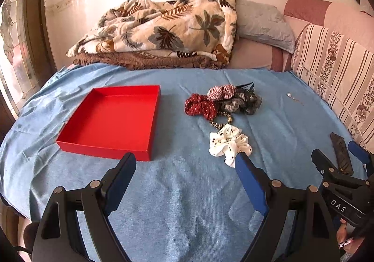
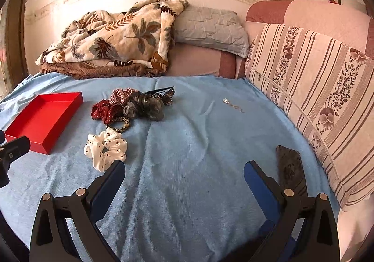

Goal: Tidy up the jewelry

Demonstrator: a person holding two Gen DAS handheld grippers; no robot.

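An empty red box [image 1: 112, 119] [image 2: 42, 119] lies on the blue cloth at the left. Right of it is a heap of scrunchies [image 1: 222, 100] [image 2: 131, 105]: dark red dotted, red checked and grey, with a black clip on top. A white dotted scrunchie [image 1: 230, 142] [image 2: 106, 147] lies apart, nearer to me. A small silver chain [image 1: 294, 98] [image 2: 233, 105] sits further right. My left gripper [image 1: 185, 159] hovers open over bare cloth, its right finger tip overlapping the white scrunchie's near edge in this view. My right gripper [image 2: 184, 166] is also open, nothing between its fingers.
A dark patterned flat case [image 1: 341, 152] [image 2: 289, 168] lies by the right gripper's right finger. Striped floral cushions [image 2: 315, 89] line the right side. A leaf-print blanket [image 1: 163, 28] and grey pillow [image 2: 210, 28] are piled at the back against the wall.
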